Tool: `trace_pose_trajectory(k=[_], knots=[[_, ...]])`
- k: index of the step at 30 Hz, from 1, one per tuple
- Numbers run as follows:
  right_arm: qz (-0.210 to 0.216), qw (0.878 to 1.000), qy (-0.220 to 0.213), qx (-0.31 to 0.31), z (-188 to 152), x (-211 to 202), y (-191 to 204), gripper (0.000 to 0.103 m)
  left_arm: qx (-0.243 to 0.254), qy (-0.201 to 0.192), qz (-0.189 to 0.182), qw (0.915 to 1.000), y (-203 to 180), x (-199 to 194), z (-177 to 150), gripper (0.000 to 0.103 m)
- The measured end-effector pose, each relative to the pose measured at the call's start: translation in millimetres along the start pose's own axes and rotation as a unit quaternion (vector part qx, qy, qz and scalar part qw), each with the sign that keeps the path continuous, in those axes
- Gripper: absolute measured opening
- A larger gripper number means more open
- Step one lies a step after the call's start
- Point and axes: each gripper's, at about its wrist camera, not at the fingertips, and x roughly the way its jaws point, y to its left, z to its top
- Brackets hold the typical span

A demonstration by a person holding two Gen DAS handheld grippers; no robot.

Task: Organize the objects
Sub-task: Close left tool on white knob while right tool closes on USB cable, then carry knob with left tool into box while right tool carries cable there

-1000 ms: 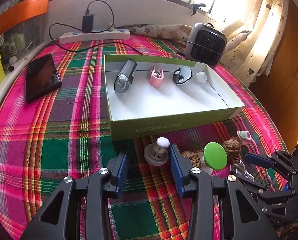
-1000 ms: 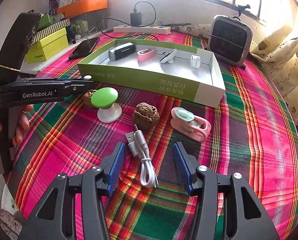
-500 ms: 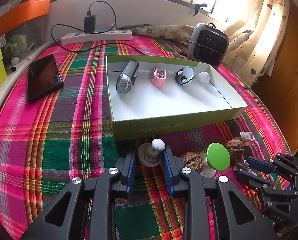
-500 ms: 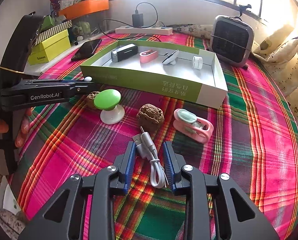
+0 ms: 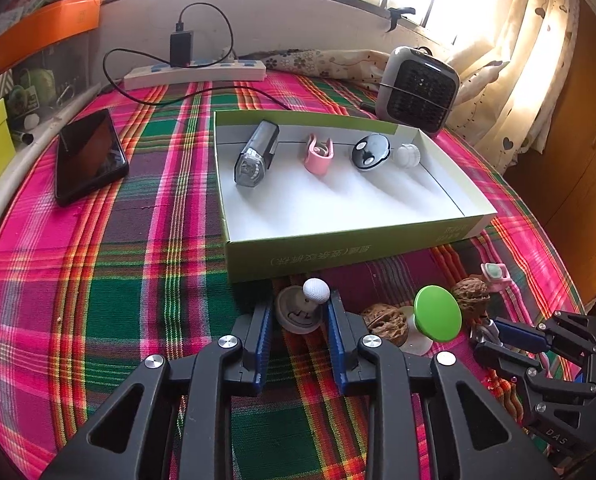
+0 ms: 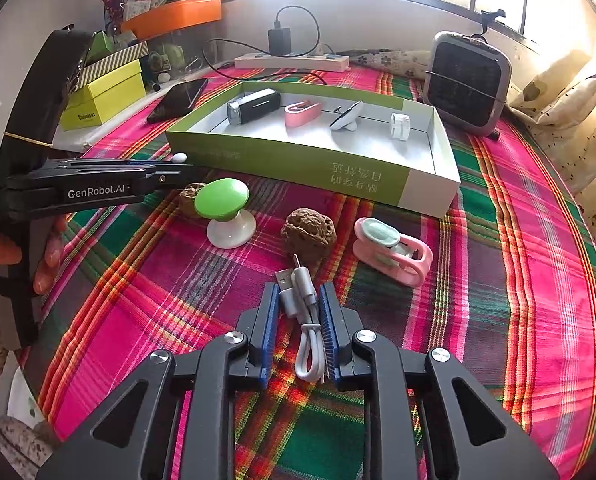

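Both pairs of fingers have narrowed since a second ago, when they stood wide apart around their targets. Now the left gripper (image 5: 299,320) has its blue fingers (image 5: 264,326) clenched against the sides of the round grey base with a white ball on a stalk (image 5: 302,309), which sits on the plaid-covered table (image 5: 130,280) just in front of the shallow green-and-white cardboard box (image 5: 337,248). The right gripper (image 6: 298,312) grips the folded grey USB cable (image 6: 303,320) between its blue fingers (image 6: 270,320), the cable's plugs pointing toward the brown walnut (image 6: 307,232). Beside that walnut lie the pink clip with a mint pad (image 6: 391,250) and the green-topped white mushroom-shaped knob (image 6: 224,212); a second walnut (image 5: 385,322) rests between the knob and the grey base. Inside the box, along its far wall, sit a black-and-silver flashlight (image 5: 256,154), a pink clip (image 5: 318,154), a black-and-white oval gadget (image 5: 370,152) and a small white cap (image 5: 406,155).
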Motion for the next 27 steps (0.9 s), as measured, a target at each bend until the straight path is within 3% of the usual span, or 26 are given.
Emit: trace_pose_trajectory(k=[27], knots=[[0.007, 1.0, -0.003, 0.011, 0.7, -1.4, -0.7, 0.021, 0.008, -0.005, 0.008, 0.9999, -2.6, -4.1, -2.1, 0.023]])
